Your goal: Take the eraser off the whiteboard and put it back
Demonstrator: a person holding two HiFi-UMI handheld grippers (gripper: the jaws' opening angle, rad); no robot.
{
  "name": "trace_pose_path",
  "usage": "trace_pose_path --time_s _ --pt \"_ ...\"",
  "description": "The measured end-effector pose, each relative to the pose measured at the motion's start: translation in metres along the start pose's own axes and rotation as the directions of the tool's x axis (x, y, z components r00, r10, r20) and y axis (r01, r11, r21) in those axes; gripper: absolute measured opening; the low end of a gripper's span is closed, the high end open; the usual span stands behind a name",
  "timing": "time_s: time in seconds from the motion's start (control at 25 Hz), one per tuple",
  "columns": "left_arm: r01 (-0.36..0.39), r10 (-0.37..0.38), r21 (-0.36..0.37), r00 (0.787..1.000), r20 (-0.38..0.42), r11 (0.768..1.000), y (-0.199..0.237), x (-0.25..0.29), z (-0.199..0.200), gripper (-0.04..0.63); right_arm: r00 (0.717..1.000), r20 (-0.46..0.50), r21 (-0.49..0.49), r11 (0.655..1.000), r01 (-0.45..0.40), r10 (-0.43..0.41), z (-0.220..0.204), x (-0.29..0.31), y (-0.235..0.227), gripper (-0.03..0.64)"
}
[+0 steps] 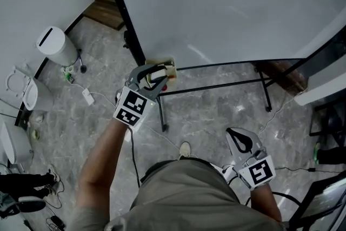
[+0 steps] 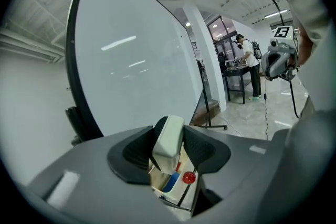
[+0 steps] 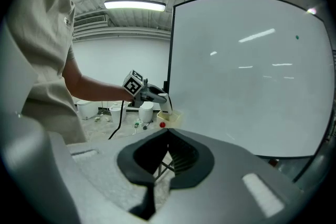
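LEFT gripper [image 1: 155, 77]: jaws clamped across eraser [image 2: 169, 139], just above tray [image 1: 172, 65] at whiteboard [image 1: 227, 2] corner, likely lift-off | RIGHT gripper [image 3: 168, 134]: jaws closed, empty, parked clear.

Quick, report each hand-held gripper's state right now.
Left hand-held gripper: closed on the pale rectangular whiteboard eraser.
Right hand-held gripper: closed, nothing between its jaws.
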State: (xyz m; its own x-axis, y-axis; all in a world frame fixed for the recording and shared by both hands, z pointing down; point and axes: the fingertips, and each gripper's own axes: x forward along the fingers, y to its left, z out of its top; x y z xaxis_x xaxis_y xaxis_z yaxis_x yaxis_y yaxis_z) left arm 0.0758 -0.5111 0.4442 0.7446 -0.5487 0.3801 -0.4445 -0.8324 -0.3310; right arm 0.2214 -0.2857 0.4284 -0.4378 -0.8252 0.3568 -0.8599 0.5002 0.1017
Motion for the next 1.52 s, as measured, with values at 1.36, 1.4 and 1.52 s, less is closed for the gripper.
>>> trace_pose_path --time_s 1.36,1.4,1.52 --pt "-0.265 0.319 -0.258 0.928 0.193 0.929 -0.041 -0.471 -0.016 0.184 0.969 0.044 -0.111 0.965 -0.238 0.244 0.069 0.037 0.292 0.003" --pt "-0.264 0.318 -0.259 0.928 0.193 0.929 -0.044 -0.479 -0.018 0.184 0.969 0.043 -0.114 0.965 -0.237 0.243 0.069 0.035 0.299 0.003" --pt "-0.254 0.307 -0.254 0.931 0.197 0.933 -0.055 -0.499 -0.024 0.184 0.97 0.037 -0.118 0.965 -0.235 0.24 0.07 0.033 0.316 0.003"
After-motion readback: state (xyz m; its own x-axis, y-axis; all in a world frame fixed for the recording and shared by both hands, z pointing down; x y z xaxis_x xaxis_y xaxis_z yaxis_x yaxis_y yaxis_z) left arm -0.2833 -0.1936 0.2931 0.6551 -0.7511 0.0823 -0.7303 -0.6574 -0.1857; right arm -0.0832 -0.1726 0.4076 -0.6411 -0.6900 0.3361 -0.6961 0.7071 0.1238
